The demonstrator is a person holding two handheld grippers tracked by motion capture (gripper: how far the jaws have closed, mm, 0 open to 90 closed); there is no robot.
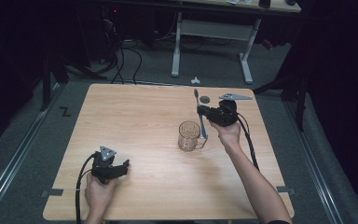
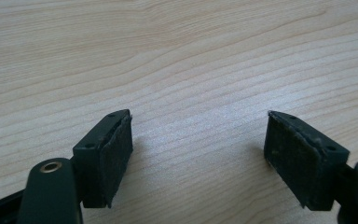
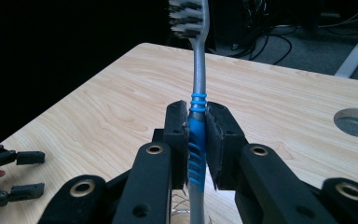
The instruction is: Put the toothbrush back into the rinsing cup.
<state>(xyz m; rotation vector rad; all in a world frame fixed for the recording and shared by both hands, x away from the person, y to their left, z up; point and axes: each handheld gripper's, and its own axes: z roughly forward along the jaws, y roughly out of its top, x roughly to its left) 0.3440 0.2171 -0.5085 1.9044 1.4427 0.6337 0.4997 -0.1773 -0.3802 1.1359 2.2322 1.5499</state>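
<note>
A grey and blue toothbrush (image 1: 199, 114) stands upright, bristles up, with my right gripper (image 1: 204, 112) shut on its handle. In the right gripper view the pads (image 3: 181, 140) clamp the blue ribbed grip of the toothbrush (image 3: 196, 140), and the bristle head rises above. A clear glass mug (image 1: 189, 136) stands on the table just below and left of that gripper; the brush's lower end hangs beside or just over its rim. My left gripper (image 1: 125, 166) rests low on the wooden table (image 1: 140, 116) near the front left, open, with nothing between its fingers (image 2: 114, 156).
A round cable hole (image 1: 205, 99) is in the tabletop near the far edge, behind the right gripper. Cables trail from both grippers toward the table's front edge. A white desk frame and cables stand on the floor beyond the table.
</note>
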